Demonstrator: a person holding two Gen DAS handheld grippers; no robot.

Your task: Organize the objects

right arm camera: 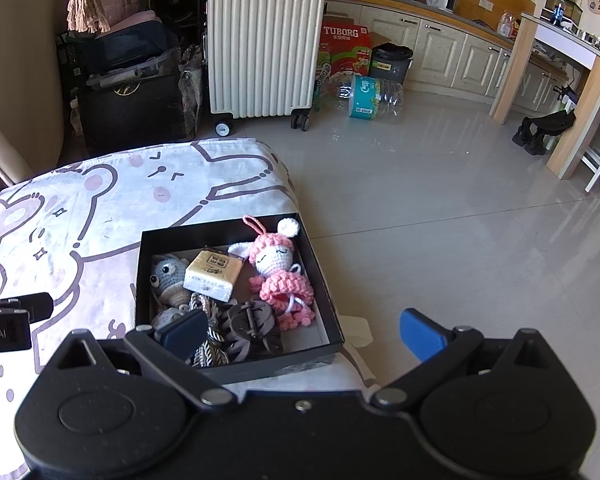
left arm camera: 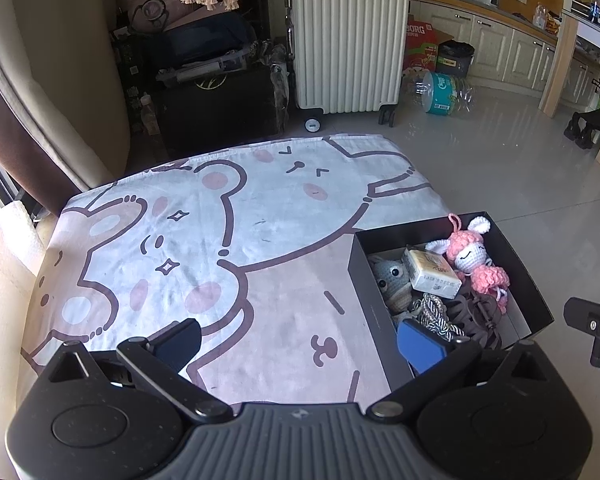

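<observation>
Matt black card box (right arm camera: 320,276), crocheted yarn doll (right arm camera: 278,268), glossy tiled floor (right arm camera: 440,208)

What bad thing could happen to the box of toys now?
The black box sits at the table's corner by the edge, so a bump from a gripper might push it off. The pink doll leans near the box's wall and might tumble out. Both grippers are open and empty, so nothing is steadying the box.

Place: home, lived-in room | Evidence: white suitcase (right arm camera: 262,46) stood on tiled floor (right arm camera: 440,200), cream kitchen cabinets (right arm camera: 440,52) lined wall, cartoon-bear blanket (left arm camera: 220,240) covered the furniture
</observation>
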